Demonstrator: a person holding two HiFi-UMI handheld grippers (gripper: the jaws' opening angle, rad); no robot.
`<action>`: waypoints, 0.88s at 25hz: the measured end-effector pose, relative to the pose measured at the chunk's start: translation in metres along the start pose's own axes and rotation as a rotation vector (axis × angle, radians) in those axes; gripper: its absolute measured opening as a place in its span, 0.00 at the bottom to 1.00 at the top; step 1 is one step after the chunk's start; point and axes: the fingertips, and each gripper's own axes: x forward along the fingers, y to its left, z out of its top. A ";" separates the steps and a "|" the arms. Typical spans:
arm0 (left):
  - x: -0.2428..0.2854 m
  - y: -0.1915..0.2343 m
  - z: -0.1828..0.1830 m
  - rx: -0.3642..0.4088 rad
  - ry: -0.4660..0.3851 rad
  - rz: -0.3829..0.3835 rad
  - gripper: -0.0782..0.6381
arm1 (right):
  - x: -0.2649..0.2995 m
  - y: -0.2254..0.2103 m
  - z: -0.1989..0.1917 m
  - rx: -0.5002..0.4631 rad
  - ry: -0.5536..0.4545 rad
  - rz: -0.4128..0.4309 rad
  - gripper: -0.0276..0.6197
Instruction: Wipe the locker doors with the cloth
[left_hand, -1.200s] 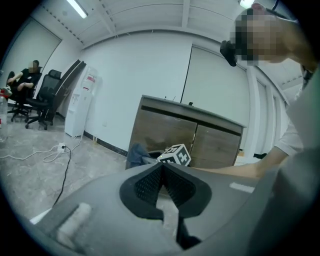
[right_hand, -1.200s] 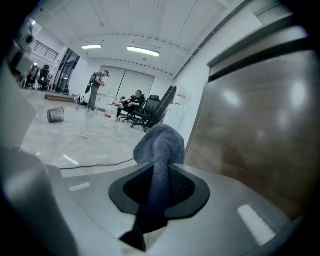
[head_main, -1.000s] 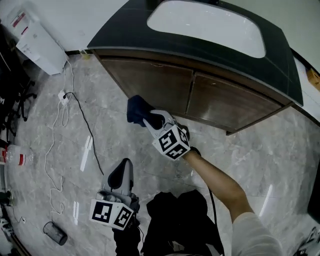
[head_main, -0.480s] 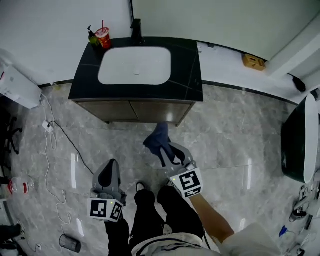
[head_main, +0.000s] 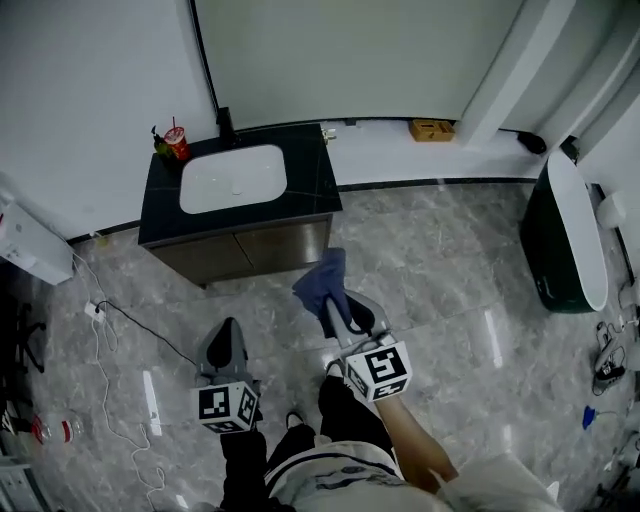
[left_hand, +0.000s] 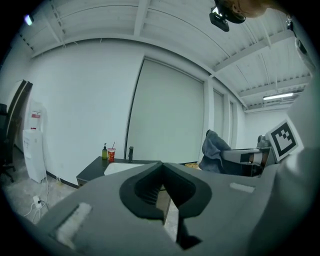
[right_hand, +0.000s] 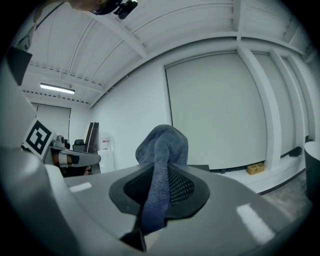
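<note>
A dark blue cloth (head_main: 322, 280) hangs bunched from my right gripper (head_main: 336, 308), which is shut on it; in the right gripper view the cloth (right_hand: 162, 142) runs between the jaws and bulges past the tips. My left gripper (head_main: 224, 346) is held lower left of it, shut with nothing in it, its tips meeting in the left gripper view (left_hand: 161, 165). The brown cabinet doors (head_main: 245, 255) under the dark sink counter (head_main: 305, 190) stand well ahead of both grippers, which touch nothing. The left gripper view shows the cloth (left_hand: 216, 152) off to the right.
A red cup (head_main: 177, 140) and a bottle stand on the counter's back left corner. A white appliance (head_main: 30, 250) and a loose cable (head_main: 125, 320) lie at the left, a dark tub (head_main: 560, 240) at the right, a small box (head_main: 432, 129) by the far wall.
Both grippers have risen and drawn back from the cabinet, which now looks smaller and farther off. The cloth has stayed in the right gripper; more of the room is in view.
</note>
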 end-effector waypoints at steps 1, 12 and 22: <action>-0.009 -0.003 0.005 0.001 -0.001 -0.014 0.11 | -0.011 0.006 0.005 0.019 -0.012 -0.018 0.14; -0.096 -0.028 0.036 0.036 -0.056 -0.104 0.11 | -0.097 0.070 0.035 0.050 -0.082 -0.083 0.13; -0.106 -0.058 0.045 0.063 -0.074 -0.090 0.11 | -0.126 0.058 0.041 0.048 -0.101 -0.068 0.13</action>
